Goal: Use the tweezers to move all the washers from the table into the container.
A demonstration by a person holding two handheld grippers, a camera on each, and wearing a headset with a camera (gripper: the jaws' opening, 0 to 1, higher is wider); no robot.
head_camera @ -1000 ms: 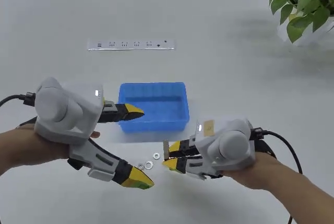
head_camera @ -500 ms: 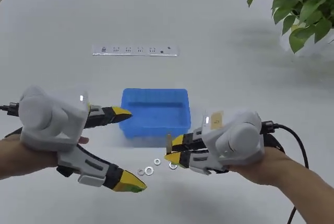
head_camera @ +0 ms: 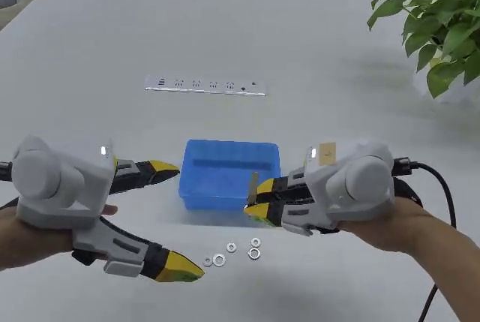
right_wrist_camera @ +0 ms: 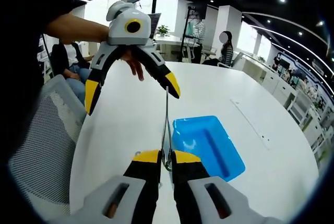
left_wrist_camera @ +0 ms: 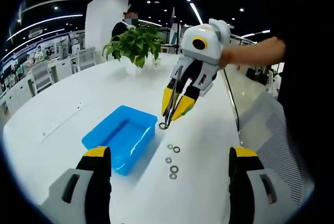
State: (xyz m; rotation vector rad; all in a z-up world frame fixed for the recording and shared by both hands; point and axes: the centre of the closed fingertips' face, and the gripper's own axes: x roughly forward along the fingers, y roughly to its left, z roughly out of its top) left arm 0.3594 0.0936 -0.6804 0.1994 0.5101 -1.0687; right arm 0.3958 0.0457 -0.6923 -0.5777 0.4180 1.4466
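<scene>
Head view, left to right: the white left gripper [head_camera: 172, 217], its black jaws tipped in yellow, has those jaws spread wide with nothing between them. Just right of its lower jaw tip, five small silver metal washers [head_camera: 231, 247] lie loose on the white table [head_camera: 97, 52]. Behind them sits the shallow rectangular blue plastic container [head_camera: 217, 198]. To its right, the matching white right gripper [head_camera: 255, 206] has its jaws pinched almost together on thin metal tweezers [head_camera: 253, 187], which reach up to the container's near right rim.

The left gripper view adds a detail too fine for the head view: one silver washer [left_wrist_camera: 163, 126] held at the tweezers' tip, lifted off the table beside the container's corner. Whether it hangs over the rim or just outside it is hard to tell. The five loose washers lie ahead of the left gripper's open jaws.

The right gripper view shows the tweezers running straight up from its nearly closed jaws toward the open left gripper, with the container to their right and a grey mesh chair back [right_wrist_camera: 42, 145] past the table's edge on the left.

A flat white power strip [head_camera: 205, 85] lies well beyond the container, with open tabletop between them. A green leafy plant [head_camera: 442, 29] stands at the far right, and a black cable [head_camera: 411, 164] trails from the right gripper
</scene>
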